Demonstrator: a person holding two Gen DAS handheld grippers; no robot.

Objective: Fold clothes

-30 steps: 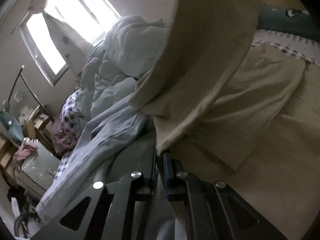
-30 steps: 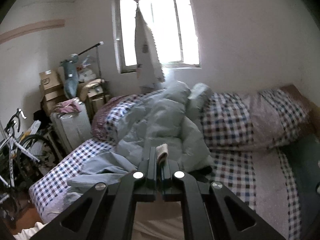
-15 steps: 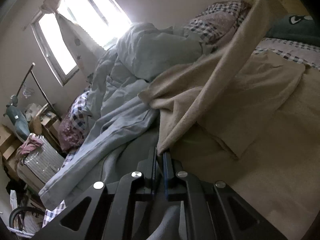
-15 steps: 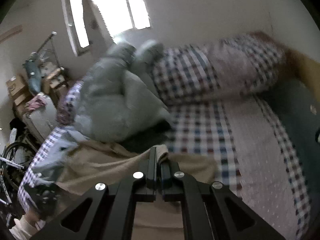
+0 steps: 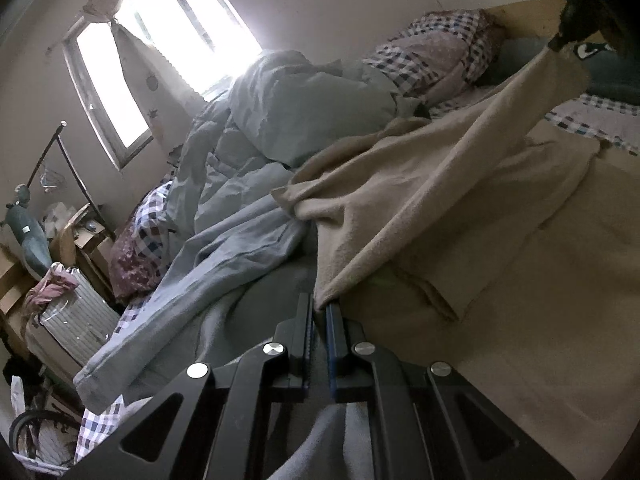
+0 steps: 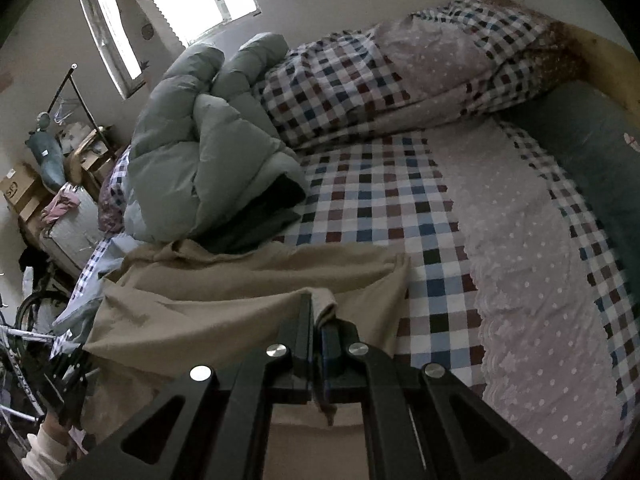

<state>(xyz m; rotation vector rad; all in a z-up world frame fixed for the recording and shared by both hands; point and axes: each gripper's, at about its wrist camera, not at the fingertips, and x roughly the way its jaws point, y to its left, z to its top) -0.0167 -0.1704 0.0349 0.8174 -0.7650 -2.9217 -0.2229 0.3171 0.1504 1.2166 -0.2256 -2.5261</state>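
Left claw [image 5: 320, 308] clamped tight on a corner of the tan garment [image 5: 460, 216], jaws pinched together with just the cloth edge between them. Right claw [image 6: 318, 312] same deal, squeezed shut on another bit of that tan garment [image 6: 240, 280], a little tuft of fabric poking out past the tips. Seen from the left side, right claw [image 5: 576, 28] up in the top corner with the cloth running taut down from it to the left one, the rest draped in a loose fold over more tan fabric spread flat on the bed [image 6: 380, 208]. From the right view, garment lying across the near part of the checked sheet, upper edge bunched and wrinkled, right-hand end folded over.

Just past the garment, a heap of pale grey-blue puffy bedding or a jacket [image 6: 200, 152], hard to say which, with something dark tucked under it. Grey trousers [image 5: 192, 292] trailing off the left of the pile. Checked pillow [image 6: 400, 64] against the wall, dark green cushion [image 6: 592, 152] by the wooden headboard. Window [image 5: 160, 52] bright behind, boxes and a bicycle wheel [image 6: 36, 312] on the far side of the bed.
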